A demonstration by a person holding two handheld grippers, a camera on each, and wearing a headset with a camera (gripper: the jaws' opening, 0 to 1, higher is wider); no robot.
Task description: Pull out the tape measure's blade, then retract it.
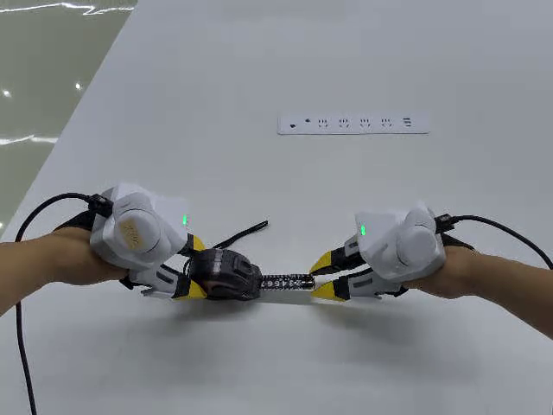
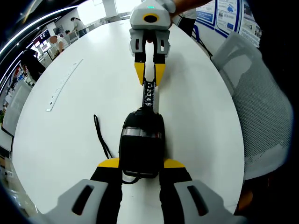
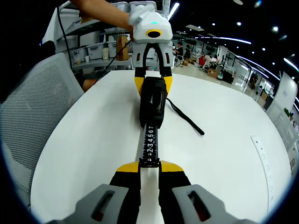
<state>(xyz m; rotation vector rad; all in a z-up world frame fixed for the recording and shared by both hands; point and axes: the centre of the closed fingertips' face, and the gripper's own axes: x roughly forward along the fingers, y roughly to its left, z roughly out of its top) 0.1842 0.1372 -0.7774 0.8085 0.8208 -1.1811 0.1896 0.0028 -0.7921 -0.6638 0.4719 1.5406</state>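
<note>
Tape measure test at a white worktop (image 1: 259,78): the L gripper (image 1: 197,266) pinches the black tape measure (image 1: 226,273) by its case, one yellow-tipped finger on each side. Opposite, the R gripper (image 1: 321,277) has its fingers (image 3: 127,168) pressed on the tip of the blade (image 1: 287,282). A short run of blade w/ printed digits spans straight betw. the two. The case's black strap (image 1: 242,233) trails on the worktop behind. A white power strip (image 1: 354,124) lies well apart, farther back.
</note>
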